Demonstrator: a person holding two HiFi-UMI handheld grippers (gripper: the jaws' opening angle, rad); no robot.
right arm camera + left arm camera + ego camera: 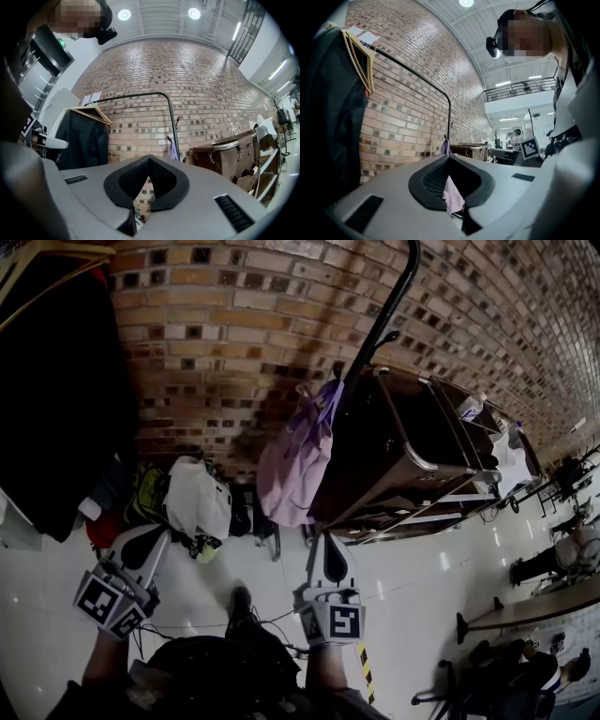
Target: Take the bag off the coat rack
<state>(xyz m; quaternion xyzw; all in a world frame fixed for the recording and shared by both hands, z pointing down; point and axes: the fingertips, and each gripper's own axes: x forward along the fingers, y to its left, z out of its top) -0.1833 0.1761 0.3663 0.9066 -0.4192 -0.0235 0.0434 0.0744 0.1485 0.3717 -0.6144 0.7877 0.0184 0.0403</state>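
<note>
Two hand-held grippers here, and neither one is holding a thing. The left gripper (pixel 157 540) has its jaws pressed together tip to tip. The right gripper (pixel 326 540) is closed the same way, and both point level at the brick wall (pixel 234 324).

The lilac bag (pixel 295 456) hangs by its straps from a hook on the black coat rack (pixel 386 315). It's ahead of the right gripper and a touch to its right, well apart from it. From the left gripper it sits almost dead ahead, just over the jaw tips, also well apart.

A brown cart (pixel 412 437) with a metal rim stands right beside the bag, off to the right gripper's right. On the floor ahead of the left gripper a white bag (pixel 199 498) slumps next to a yellow-green backpack (pixel 145 491). Way over to that gripper's left, a dark coat (pixel 56 390) hangs on a wooden hanger (pixel 358 56).

There's a pale pinkish patch showing through the gap behind the left tips, but I can't tell what it is.
</note>
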